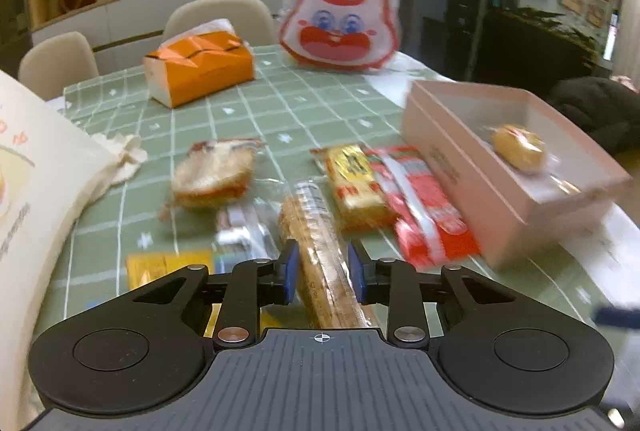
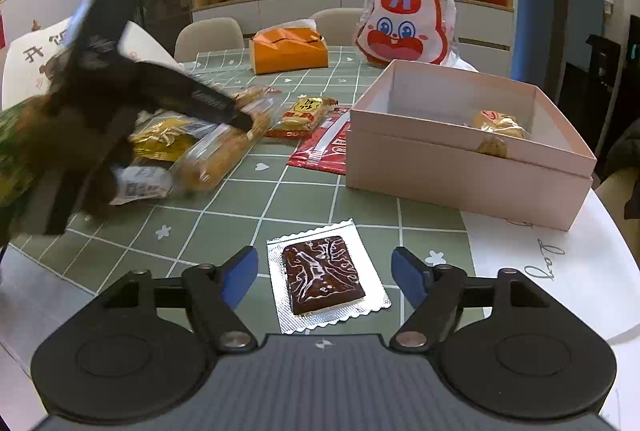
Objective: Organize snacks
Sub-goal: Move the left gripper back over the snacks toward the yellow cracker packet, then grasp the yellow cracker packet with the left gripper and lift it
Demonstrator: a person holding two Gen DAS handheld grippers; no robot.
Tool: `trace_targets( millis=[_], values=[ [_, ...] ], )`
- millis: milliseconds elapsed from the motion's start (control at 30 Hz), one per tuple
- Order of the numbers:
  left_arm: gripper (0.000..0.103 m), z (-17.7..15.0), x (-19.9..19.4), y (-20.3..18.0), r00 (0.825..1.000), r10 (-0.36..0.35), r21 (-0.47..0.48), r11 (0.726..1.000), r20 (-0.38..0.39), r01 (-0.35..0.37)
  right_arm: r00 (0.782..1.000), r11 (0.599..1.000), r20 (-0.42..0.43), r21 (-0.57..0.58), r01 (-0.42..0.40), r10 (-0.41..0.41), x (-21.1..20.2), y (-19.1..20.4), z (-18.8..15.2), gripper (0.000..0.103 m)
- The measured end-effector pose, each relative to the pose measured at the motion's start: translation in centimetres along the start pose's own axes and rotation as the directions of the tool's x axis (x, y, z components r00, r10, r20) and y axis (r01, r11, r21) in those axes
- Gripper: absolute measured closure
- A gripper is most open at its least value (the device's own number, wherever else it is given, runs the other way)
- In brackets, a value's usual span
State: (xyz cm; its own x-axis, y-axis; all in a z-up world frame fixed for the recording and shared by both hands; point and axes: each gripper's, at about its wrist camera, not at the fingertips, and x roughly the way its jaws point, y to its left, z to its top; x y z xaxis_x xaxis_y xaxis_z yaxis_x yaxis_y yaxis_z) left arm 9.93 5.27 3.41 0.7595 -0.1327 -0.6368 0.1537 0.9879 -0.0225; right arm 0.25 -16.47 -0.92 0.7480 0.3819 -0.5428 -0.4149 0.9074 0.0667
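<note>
Snacks mostly sit loose on the table (image 2: 280,199), left of the pink box (image 2: 460,167). Our left gripper (image 1: 323,269) has narrowed onto the long wrapped biscuit stick (image 1: 320,243); we lift it level. Right gripper (image 2: 322,277) gapes wide, empty, astride the wrapped brownie (image 2: 323,273); we close squarely. Box holds two snacks.

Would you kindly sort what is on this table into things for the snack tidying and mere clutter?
For the job: long biscuit pack, brownie packet, yellow cake bar, red sachet, pink box.
Lying about: orange tissue box, rabbit-face bag, cloth bag.
</note>
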Motion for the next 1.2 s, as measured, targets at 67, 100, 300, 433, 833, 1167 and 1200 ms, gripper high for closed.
trace_targets(
  millis=[67, 100, 300, 433, 833, 1167, 1200],
  values=[
    [0.071, -1.2, -1.5, -0.5, 0.999, -0.029, 0.022, 0.999, -0.012, 0.030, 1.000, 1.000, -0.010, 0.011, -0.004, 0.004, 0.3, -0.2, 0.1, 0.023],
    [0.071, -1.9, -2.4, -0.7, 0.999, -0.049, 0.032, 0.998, -0.018, 0.049, 1.000, 1.000, -0.021, 0.014, -0.006, 0.007, 0.5, -0.3, 0.2, 0.023],
    [0.072, -3.6, -5.0, -0.2, 0.994, -0.110, -0.005, 0.994, -0.007, 0.110, 0.997, 1.000, -0.071, 0.025, -0.013, 0.015, 1.2, -0.4, 0.2, 0.017],
    [0.072, -0.9, -4.5, 1.2, 0.986, -0.160, -0.143, 0.976, 0.055, 0.167, 0.996, 1.000, -0.082, 0.018, -0.015, 0.016, 1.4, -0.2, 0.2, 0.016],
    [0.072, 7.0, 6.9, 3.0, 0.981, -0.162, -0.406, 0.908, -0.109, 0.105, 0.998, 0.999, -0.065, 0.048, -0.023, 0.026, 1.3, -0.7, 0.1, 0.016],
    [0.053, 7.3, 9.6, -0.1, 0.980, -0.035, -0.233, 0.973, -0.197, -0.012, 0.996, 0.988, -0.035, 0.137, -0.074, 0.079, 1.1, -1.9, -0.1, 0.016],
    [0.050, 7.3, 9.8, -0.2, 0.979, -0.027, -0.229, 0.973, -0.203, -0.021, 0.996, 0.987, -0.032, 0.141, -0.073, 0.078, 1.0, -2.0, -0.1, 0.016]
  ],
)
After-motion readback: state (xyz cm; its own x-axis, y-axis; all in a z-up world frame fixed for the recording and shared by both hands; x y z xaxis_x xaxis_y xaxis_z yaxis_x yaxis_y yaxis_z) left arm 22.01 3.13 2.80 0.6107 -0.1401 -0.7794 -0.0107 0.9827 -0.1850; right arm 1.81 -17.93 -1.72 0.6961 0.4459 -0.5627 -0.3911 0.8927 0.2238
